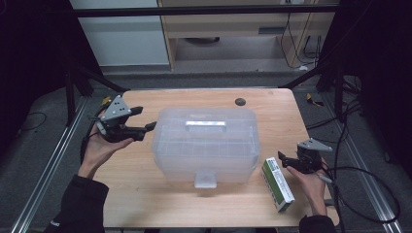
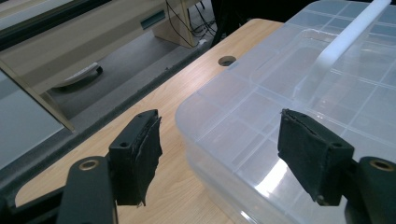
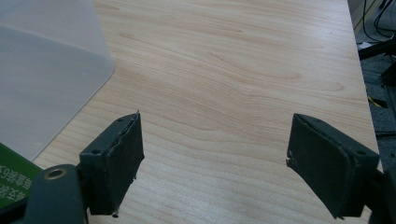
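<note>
Clear lidded bin mid-table, left gripper wide open and empty with one pad over the bin's left-end lid corner, right gripper wide open, empty, just right of green box near the front right corner, its text unreadable, cropped in right gripper view.

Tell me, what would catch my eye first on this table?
A big clear plastic box with a white handle on its lid sits mid-table. A green and white carton lies to its right, near the right hand-held gripper, whose jaws are open. The left hand-held gripper, also open, is held beside the box's left end.
</note>
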Demonstrator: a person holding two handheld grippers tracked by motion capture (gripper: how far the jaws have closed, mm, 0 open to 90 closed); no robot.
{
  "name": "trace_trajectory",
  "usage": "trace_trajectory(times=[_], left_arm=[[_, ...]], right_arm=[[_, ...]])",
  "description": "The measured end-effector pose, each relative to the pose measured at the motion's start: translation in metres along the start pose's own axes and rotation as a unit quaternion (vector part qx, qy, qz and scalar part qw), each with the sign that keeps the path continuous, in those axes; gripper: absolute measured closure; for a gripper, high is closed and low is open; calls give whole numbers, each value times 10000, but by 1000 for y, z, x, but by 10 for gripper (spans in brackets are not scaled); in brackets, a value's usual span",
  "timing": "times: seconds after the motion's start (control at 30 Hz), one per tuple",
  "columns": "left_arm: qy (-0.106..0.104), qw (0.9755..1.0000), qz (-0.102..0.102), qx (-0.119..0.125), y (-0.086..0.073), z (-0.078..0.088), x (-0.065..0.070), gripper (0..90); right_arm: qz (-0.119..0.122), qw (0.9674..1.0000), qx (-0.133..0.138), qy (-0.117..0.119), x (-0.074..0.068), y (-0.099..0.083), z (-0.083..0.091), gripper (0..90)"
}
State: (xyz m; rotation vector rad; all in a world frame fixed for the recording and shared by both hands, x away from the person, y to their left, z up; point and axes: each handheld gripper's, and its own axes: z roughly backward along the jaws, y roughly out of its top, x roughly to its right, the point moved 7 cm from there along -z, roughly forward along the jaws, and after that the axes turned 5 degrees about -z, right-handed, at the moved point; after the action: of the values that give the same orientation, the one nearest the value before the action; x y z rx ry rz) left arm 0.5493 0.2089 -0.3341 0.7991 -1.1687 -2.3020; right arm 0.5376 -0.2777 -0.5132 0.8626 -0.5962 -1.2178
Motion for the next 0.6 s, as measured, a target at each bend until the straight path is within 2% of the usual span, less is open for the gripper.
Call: trace_trajectory(times=[0.07, 0.17, 0.2, 0.23, 0.3, 0.47, 0.6], left_arm=[[-79, 9999, -87, 24, 6, -3, 5, 294], [-121, 9998, -98, 85, 10, -5, 8, 294], [-150, 9996, -133, 188, 15, -7, 10, 294], [-177, 9997, -125, 140, 15, -7, 11, 294], [-262, 9992, -231, 167, 19, -10, 14, 294], [-330, 9987, -384, 47, 24, -14, 17, 292], [-448, 9974, -557, -34, 31, -18, 21, 291]], right_arm=[[-19, 10000, 9, 7, 1, 1, 0, 188], [-60, 10000, 39, 36, 0, 3, 0, 187], [-29, 10000, 1, 41, 0, 1, 0, 185], [-15, 10000, -42, 39, 0, 0, 0, 184], [-33, 10000, -41, 13, 1, 0, -1, 184], [-39, 10000, -22, 5, 2, 1, -1, 184], [-28, 10000, -42, 55, 0, 0, -1, 184]])
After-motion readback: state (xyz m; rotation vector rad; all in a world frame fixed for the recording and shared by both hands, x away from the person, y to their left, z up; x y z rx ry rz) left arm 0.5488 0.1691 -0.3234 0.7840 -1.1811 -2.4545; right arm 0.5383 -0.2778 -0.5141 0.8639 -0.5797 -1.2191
